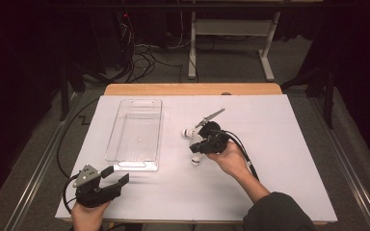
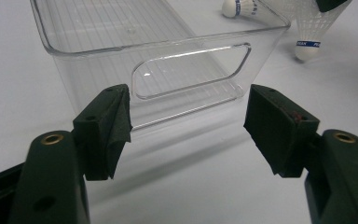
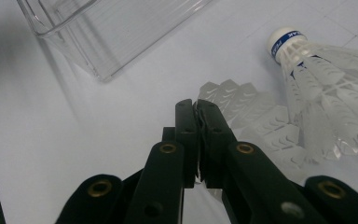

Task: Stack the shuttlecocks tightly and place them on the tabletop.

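A clear plastic bin lies lengthwise on the white table top, left of centre; its near end wall with a handle slot faces my left gripper. My left gripper is open near the front left edge, with nothing between its jaws. My right gripper is shut on the skirt of a white shuttlecock, which hangs cork down. A second shuttlecock lies on the table just beyond it.
The white table top stretches bare to the right of my right hand. A wooden strip runs along the far edge. Beyond stand a white desk frame and loose cables on the floor.
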### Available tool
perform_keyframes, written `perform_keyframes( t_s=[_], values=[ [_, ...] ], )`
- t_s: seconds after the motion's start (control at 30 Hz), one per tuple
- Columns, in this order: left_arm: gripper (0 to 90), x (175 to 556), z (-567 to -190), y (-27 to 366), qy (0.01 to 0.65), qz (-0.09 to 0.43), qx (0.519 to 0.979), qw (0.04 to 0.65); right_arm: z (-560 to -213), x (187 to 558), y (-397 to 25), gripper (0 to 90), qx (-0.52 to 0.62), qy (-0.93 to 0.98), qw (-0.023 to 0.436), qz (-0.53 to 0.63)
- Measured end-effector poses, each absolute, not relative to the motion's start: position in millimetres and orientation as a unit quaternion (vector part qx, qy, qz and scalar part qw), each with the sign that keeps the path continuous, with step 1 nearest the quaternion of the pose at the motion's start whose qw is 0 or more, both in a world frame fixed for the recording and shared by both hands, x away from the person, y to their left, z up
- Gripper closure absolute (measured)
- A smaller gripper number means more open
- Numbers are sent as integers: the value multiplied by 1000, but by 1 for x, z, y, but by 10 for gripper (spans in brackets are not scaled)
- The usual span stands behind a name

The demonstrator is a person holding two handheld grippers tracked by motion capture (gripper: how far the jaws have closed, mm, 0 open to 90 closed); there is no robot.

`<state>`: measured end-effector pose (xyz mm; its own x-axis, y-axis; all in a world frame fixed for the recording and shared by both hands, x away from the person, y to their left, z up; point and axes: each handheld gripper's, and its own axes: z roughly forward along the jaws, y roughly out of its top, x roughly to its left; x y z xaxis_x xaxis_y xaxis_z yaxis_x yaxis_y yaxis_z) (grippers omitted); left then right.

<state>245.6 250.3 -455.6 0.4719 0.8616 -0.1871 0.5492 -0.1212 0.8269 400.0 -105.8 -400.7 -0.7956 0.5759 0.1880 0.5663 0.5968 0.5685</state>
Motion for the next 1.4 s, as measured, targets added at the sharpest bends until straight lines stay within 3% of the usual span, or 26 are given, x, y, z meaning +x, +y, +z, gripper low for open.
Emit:
perform_keyframes(
  t_s=[1.4],
  values=[
    [323, 246, -456, 250, 485, 172, 728, 454, -389, 400, -168, 883, 370, 869, 53, 324]
  ],
)
